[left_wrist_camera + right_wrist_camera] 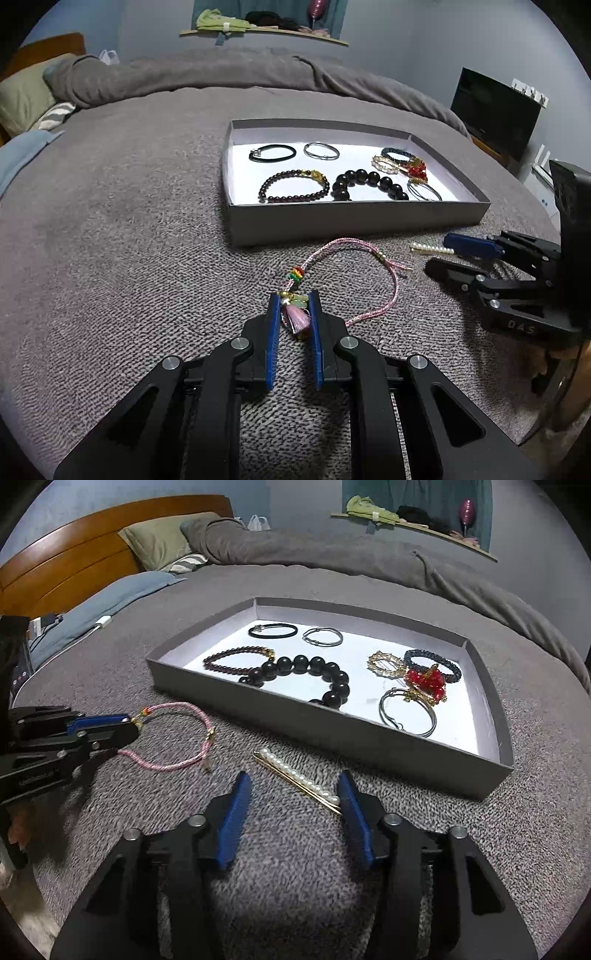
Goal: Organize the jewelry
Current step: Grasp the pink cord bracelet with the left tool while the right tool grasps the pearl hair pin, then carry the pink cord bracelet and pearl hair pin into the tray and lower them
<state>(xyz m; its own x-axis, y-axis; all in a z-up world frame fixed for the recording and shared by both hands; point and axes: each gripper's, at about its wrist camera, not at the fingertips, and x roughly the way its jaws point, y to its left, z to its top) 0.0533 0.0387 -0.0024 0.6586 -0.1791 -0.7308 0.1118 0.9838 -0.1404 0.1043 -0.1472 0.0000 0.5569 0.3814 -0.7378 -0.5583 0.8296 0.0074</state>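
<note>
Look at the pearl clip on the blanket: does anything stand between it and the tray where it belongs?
Only the tray's near wall, which rises between the pearl clip and the tray floor, so the clip must be lifted over it. The blanket between them is bare; the pink bracelet lies off to the left.

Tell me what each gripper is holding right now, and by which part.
The left gripper is shut on the pink cord bracelet, gripped at its tassel and charm end. The right gripper holds nothing; its jaws straddle the pearl hair clip.

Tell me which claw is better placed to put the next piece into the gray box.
The left claw: it is already shut on the pink cord bracelet at its tassel. The right claw is open around the pearl hair clip, not gripping.
</note>
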